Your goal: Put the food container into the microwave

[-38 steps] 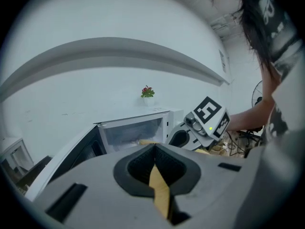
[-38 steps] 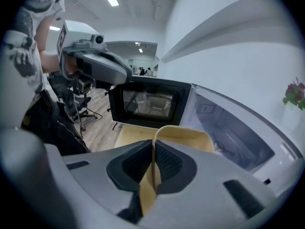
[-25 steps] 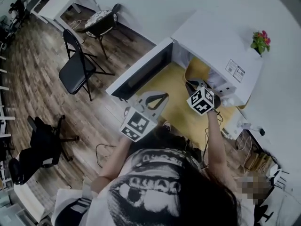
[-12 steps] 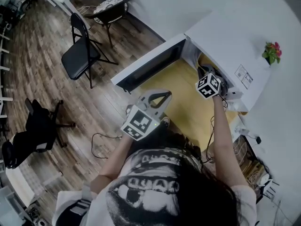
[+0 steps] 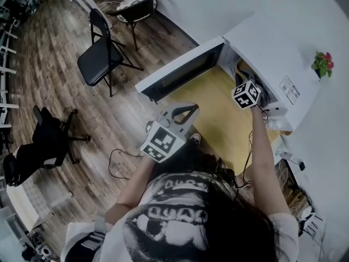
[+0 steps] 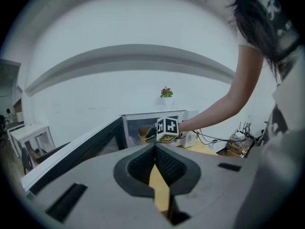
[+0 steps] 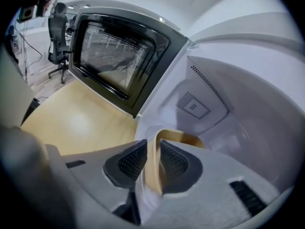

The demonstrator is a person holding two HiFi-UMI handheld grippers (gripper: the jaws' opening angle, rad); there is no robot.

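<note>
Since a second ago, my right claw has pushed deeper into the microwave, clenched on the food container rim. Container's inside the cavity, dead ahead of the claw. Left claw hangs closed and empty, outside the microwave.

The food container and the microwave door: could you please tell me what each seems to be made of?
Food container: a thin, matte tan wall pinched in the right gripper; probably plastic or moulded fibre, but the look leaves it open.
Microwave door: a glossy dark frame, likely plastic, around a window backed by a finely perforated screen that seems to be metal.
</note>
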